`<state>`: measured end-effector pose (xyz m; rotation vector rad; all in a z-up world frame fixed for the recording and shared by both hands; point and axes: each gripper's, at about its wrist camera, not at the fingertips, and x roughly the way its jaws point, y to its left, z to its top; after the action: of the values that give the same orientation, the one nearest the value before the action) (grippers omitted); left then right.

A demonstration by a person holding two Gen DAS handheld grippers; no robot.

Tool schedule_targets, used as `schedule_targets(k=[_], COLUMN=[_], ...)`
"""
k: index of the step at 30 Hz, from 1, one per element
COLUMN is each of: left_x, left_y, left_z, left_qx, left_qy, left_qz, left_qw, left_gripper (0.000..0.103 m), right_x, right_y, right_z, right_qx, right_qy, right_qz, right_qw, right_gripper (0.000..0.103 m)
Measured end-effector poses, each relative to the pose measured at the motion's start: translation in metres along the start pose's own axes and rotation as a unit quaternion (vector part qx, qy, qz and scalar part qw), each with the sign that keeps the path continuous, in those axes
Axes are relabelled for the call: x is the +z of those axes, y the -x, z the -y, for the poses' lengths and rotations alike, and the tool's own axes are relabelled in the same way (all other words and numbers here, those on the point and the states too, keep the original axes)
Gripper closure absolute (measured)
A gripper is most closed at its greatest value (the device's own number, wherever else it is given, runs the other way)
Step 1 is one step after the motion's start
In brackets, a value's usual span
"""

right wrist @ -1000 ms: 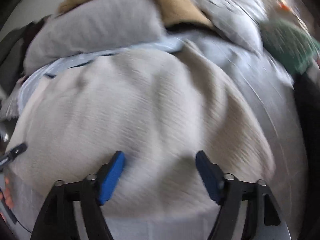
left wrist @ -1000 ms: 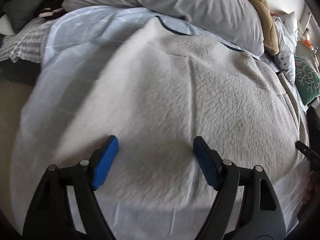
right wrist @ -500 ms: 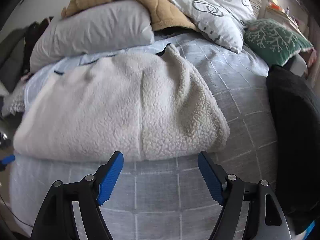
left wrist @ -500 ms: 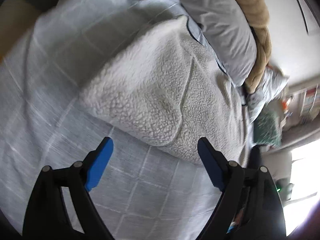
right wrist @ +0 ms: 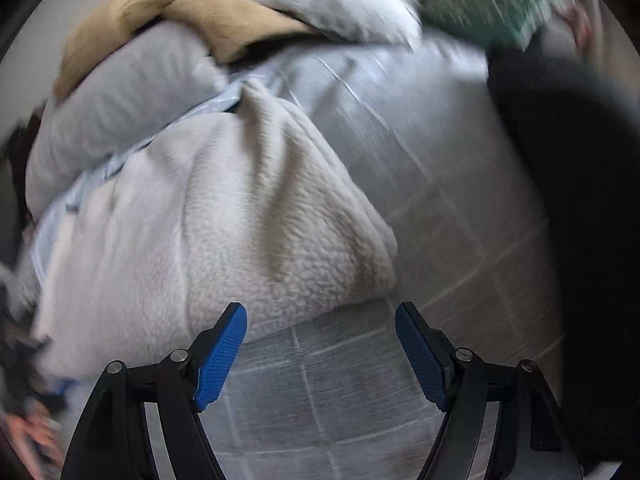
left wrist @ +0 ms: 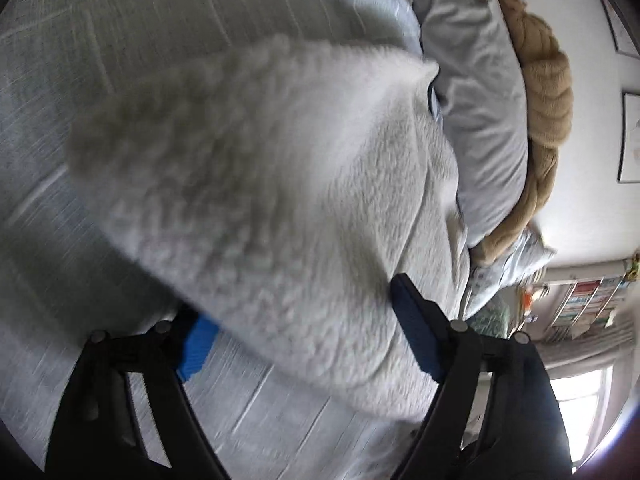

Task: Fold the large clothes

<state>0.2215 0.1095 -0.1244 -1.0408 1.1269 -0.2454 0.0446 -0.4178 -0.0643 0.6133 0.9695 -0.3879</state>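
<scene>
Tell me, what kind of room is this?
Most likely a bedroom: a bed with a grey checked cover, a grey pillow and a cream fleece garment lying on it.

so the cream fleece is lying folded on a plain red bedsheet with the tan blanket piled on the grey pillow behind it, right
Not quite: the bedsheet is grey with a pale grid of lines, not plain red, as the right wrist view shows. The rest holds: the cream fleece lies folded on it, and the tan blanket is piled on the grey pillow behind it.
</scene>
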Motion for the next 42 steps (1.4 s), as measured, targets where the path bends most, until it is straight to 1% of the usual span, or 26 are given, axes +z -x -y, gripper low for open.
schedule_targets(k=[2, 5, 6, 7, 8, 9, 10, 11, 12, 14, 16, 18, 20, 22, 24, 25, 26, 27, 28, 29, 32, 34, 36, 39, 40, 42], left_x=[0.004, 0.008, 0.009, 0.011, 0.013, 0.014, 0.015, 0.016, 0.017, 0.017, 0.016, 0.015, 0.014, 0.013, 0.014, 0.014, 0.016, 0.018, 0.020, 0.022, 0.027, 0.026, 0.027, 0.029, 0.030, 0.030], left_y=[-0.003, -0.009, -0.009, -0.011, -0.012, -0.011, -0.009, -0.005, 0.001, 0.016, 0.038, 0.062, 0.082, 0.089, 0.081, 0.072, 0.063, 0.054, 0.047, 0.046, 0.049, 0.047, 0.044, 0.041, 0.040, 0.040], left_z=[0.000, 0.000, 0.000, -0.001, -0.001, -0.002, -0.001, 0.002, 0.007, 0.022, 0.034, 0.039, 0.033, 0.021, 0.000, -0.014, -0.028, -0.043, -0.056, -0.060, -0.054, -0.054, -0.053, -0.052, -0.052, -0.050], left_qx=[-0.002, -0.008, -0.008, -0.010, -0.009, -0.013, -0.017, -0.020, -0.022, -0.026, -0.026, -0.023, -0.017, -0.004, 0.010, 0.014, 0.013, 0.005, -0.023, -0.038, -0.042, -0.040, -0.042, -0.046, -0.045, -0.043], left_qy=[-0.005, -0.004, -0.001, 0.005, 0.007, 0.007, 0.009, 0.008, 0.001, -0.027, -0.056, -0.078, -0.088, -0.092, -0.077, -0.056, -0.034, -0.014, 0.002, 0.005, 0.001, 0.001, 0.005, 0.009, 0.009, 0.013], left_qz=[0.015, 0.031, 0.035, 0.040, 0.040, 0.040, 0.041, 0.043, 0.045, 0.056, 0.073, 0.087, 0.086, 0.073, 0.050, 0.036, 0.023, 0.015, 0.014, 0.013, 0.008, 0.009, 0.011, 0.009, 0.010, 0.014], left_qw=[0.9999, 0.9995, 0.9993, 0.9991, 0.9991, 0.9991, 0.9990, 0.9989, 0.9988, 0.9977, 0.9954, 0.9929, 0.9923, 0.9931, 0.9957, 0.9977, 0.9991, 0.9998, 0.9996, 0.9992, 0.9991, 0.9992, 0.9990, 0.9989, 0.9989, 0.9989], left_gripper=[0.028, 0.032, 0.033, 0.038, 0.048, 0.053, 0.063, 0.067, 0.069, 0.071, 0.072, 0.072, 0.072, 0.071, 0.068, 0.064, 0.056, 0.052, 0.050, 0.050, 0.048, 0.048, 0.047, 0.047, 0.047, 0.050], right_x=[0.003, 0.009, 0.011, 0.014, 0.015, 0.015, 0.014, 0.014, 0.014, 0.015, 0.010, -0.001, -0.016, -0.028, -0.041, -0.045, -0.052, -0.056, -0.059, -0.060, -0.054, -0.052, -0.049, -0.047, -0.047, -0.047], right_y=[-0.012, -0.028, -0.031, -0.036, -0.037, -0.036, -0.031, -0.021, -0.008, 0.019, 0.042, 0.063, 0.071, 0.065, 0.045, 0.034, 0.018, 0.007, -0.002, -0.006, 0.002, 0.019, 0.041, 0.082, 0.094, 0.104], right_z=[0.012, 0.022, 0.025, 0.028, 0.031, 0.033, 0.032, 0.025, 0.013, -0.009, -0.021, -0.028, -0.031, -0.032, -0.031, -0.031, -0.031, -0.029, -0.026, -0.022, -0.009, -0.004, -0.004, -0.019, -0.031, -0.051], right_qx=[0.055, 0.094, 0.100, 0.102, 0.107, 0.116, 0.120, 0.113, 0.097, 0.087, 0.092, 0.097, 0.098, 0.086, 0.055, 0.040, 0.024, 0.019, 0.020, 0.032, 0.065, 0.063, 0.026, -0.048, -0.059, -0.047], right_qy=[-0.056, -0.108, -0.119, -0.136, -0.151, -0.163, -0.170, -0.160, -0.135, -0.093, -0.069, -0.048, -0.037, -0.035, -0.023, -0.010, 0.010, 0.022, 0.026, 0.019, -0.017, -0.026, -0.020, 0.019, 0.034, 0.059], right_qz=[-0.021, -0.025, -0.019, -0.015, -0.011, -0.005, 0.003, 0.013, 0.026, 0.049, 0.060, 0.054, 0.028, -0.007, -0.050, -0.065, -0.084, -0.095, -0.100, -0.102, -0.106, -0.100, -0.072, 0.026, 0.066, 0.102], right_qw=[0.997, 0.989, 0.988, 0.985, 0.983, 0.980, 0.978, 0.981, 0.986, 0.991, 0.992, 0.993, 0.994, 0.996, 0.997, 0.997, 0.996, 0.995, 0.994, 0.994, 0.992, 0.993, 0.997, 0.998, 0.995, 0.992], right_gripper=[0.025, 0.028, 0.036, 0.040, 0.058, 0.071, 0.075, 0.081, 0.083, 0.084, 0.084, 0.084, 0.082, 0.077, 0.068, 0.064, 0.050, 0.043, 0.041, 0.039, 0.039, 0.039, 0.037, 0.037, 0.037, 0.037])
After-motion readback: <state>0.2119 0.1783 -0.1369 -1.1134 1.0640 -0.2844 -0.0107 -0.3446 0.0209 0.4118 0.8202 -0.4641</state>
